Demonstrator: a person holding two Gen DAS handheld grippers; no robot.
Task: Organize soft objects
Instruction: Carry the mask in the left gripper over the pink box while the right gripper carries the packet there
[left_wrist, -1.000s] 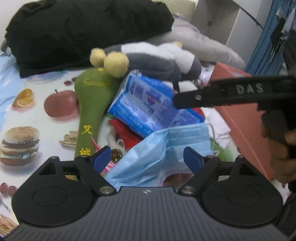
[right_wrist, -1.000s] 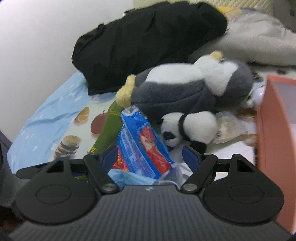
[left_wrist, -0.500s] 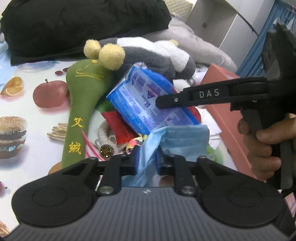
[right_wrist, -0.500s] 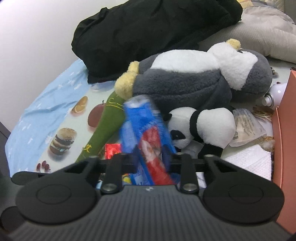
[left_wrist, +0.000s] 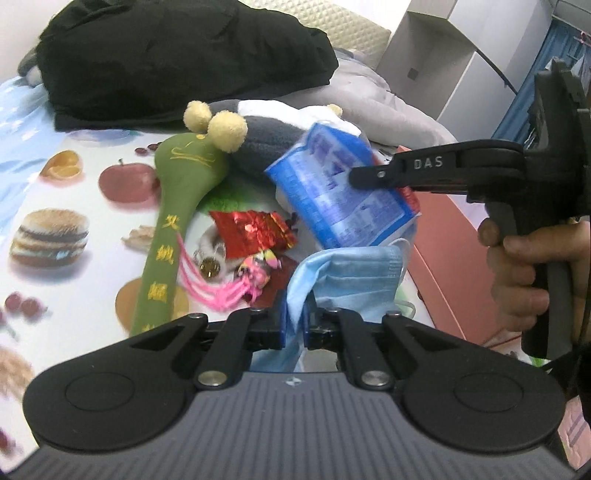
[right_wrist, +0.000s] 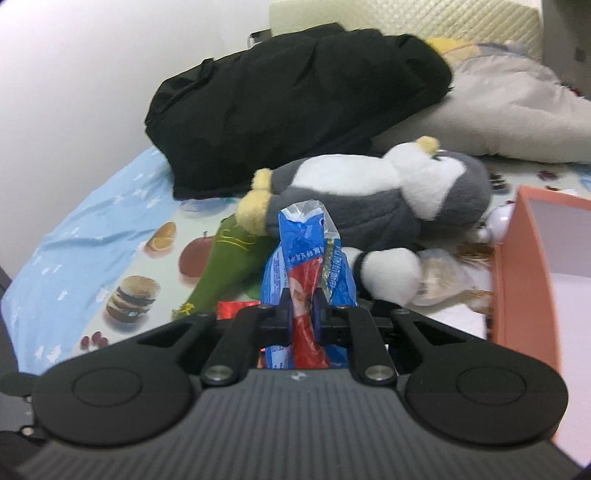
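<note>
Crumpled blue face mask (left_wrist: 351, 273) pinched in left gripper (left_wrist: 294, 328).

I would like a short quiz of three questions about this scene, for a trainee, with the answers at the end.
1. True or false: the left hand-held gripper is shut on the blue face mask.
2. What does the right hand-held gripper hold?
A. the green plush stick
B. the blue tissue pack
C. the panda toy
3. Fill in: the box on the right is ____ in colour.

Key: 1 true; 2 B; 3 orange.
</note>
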